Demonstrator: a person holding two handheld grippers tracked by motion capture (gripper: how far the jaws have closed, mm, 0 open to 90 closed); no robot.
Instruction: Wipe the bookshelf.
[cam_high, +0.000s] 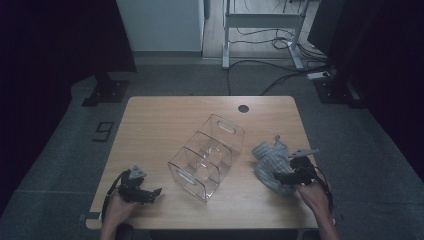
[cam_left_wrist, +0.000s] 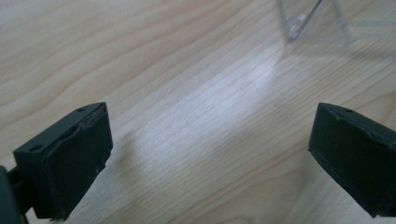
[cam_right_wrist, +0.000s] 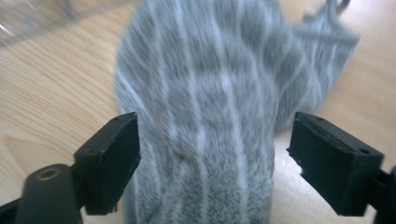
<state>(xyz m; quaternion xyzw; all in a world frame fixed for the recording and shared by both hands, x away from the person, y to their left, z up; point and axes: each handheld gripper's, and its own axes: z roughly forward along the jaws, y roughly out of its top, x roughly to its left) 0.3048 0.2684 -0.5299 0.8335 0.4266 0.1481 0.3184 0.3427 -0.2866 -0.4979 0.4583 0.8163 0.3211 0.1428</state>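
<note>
In the high view, a grey striped cloth (cam_high: 271, 162) lies crumpled at the right of the wooden table (cam_high: 165, 115), just right of a clear plastic organizer (cam_high: 207, 156) that sits slantwise at the middle of the frame. The right gripper (cam_high: 283, 176) lies at the lower right of the frame, over the near edge of the cloth, held by a hand (cam_high: 314, 196) that comes in from the bottom edge.

In the right gripper view, its jaws stand apart with the cloth (cam_right_wrist: 210, 107) running up between them from the bottom of the frame; the left pad is at the cloth's edge, the right one stands clear of it.

The left gripper (cam_high: 150, 192) rests at the lower left of the high view, near the table's front edge and apart from the organizer. In the left gripper view, its jaws stand wide apart over bare wood (cam_left_wrist: 187, 116), with a corner of the organizer (cam_left_wrist: 299, 21) at the upper right.
</note>
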